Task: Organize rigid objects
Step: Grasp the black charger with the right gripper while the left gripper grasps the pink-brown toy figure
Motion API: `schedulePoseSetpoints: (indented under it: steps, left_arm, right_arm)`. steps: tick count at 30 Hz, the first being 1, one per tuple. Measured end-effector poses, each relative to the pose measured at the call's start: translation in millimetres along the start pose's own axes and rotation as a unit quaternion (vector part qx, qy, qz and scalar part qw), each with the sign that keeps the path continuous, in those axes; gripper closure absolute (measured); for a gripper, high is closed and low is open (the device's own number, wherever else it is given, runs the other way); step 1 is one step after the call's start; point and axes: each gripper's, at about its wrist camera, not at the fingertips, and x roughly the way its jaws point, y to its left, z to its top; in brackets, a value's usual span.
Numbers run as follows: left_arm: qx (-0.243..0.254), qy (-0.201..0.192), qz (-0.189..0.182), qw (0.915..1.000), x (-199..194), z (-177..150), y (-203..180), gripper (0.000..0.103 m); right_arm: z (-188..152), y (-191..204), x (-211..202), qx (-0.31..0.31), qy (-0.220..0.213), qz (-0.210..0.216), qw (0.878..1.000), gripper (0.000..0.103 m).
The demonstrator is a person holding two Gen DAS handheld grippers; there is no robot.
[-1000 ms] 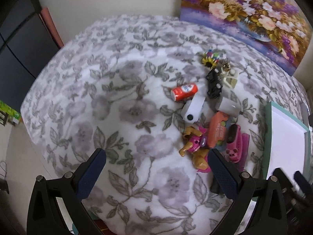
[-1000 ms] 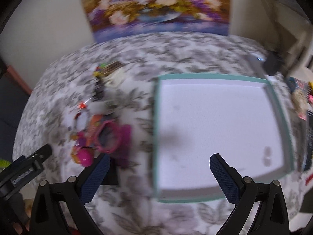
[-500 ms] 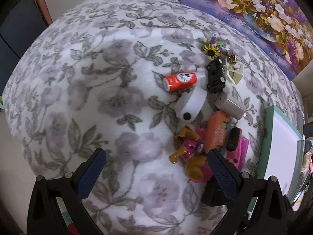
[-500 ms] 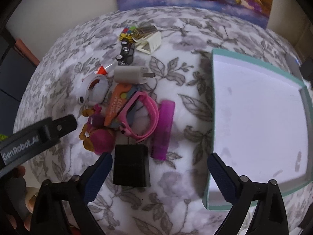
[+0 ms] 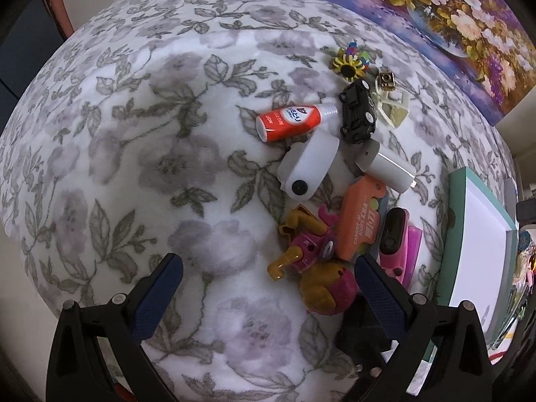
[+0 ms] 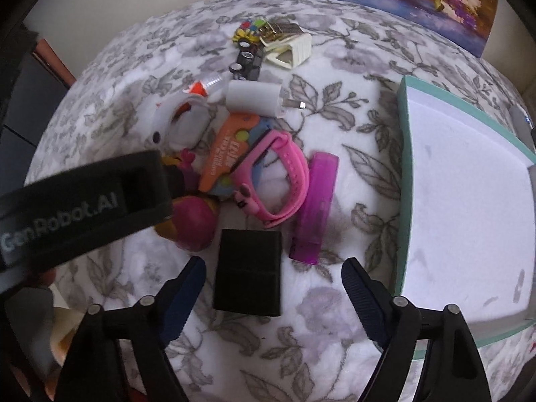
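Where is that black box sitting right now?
In the right wrist view, the black box lies on the floral cloth just ahead of the right gripper, beside the purple piece.

**Right gripper closing over the black box**

The right gripper (image 6: 271, 279) points down at a floral cloth (image 6: 335, 321), jaws closing — the black box (image 6: 248, 273) lies between them, untouched. Beside it: pink watch (image 6: 284, 181), purple bar (image 6: 315, 207), teal-rimmed tray (image 6: 407, 201).

right claw (image 6: 269, 288) swung from tray (image 6: 405, 201) to over black block (image 6: 248, 271), jaws closing
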Motion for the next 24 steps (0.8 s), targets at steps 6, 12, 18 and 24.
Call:
schedulePoseSetpoints:
  steps: [6,12,18,24]
  left_arm:
    - [0.013,0.015,-0.003,0.9998,12.2,0.5,-10.1,0.018]
    - [0.022,0.018,-0.014,0.9995,17.2,0.1,-12.7,0.025]
    - [0.026,0.013,-0.029,0.9992,21.5,-0.7,-22.1,0.035]
    - [0.041,0.036,-0.035,0.9979,26.6,-10.3,-27.0,0.046]
  right_arm:
    - [-0.1,-9.7,-4.1,0.016,-0.005,-0.003,1.000,0.026]
    - [0.3,-12.6,-0.4,0.025,0.005,0.003,1.000,0.027]
    - [-2.0,-20.9,3.3,0.037,0.015,0.001,0.999,0.027]
    - [-1.8,-21.1,9.3,0.032,0.033,0.017,0.999,0.034]
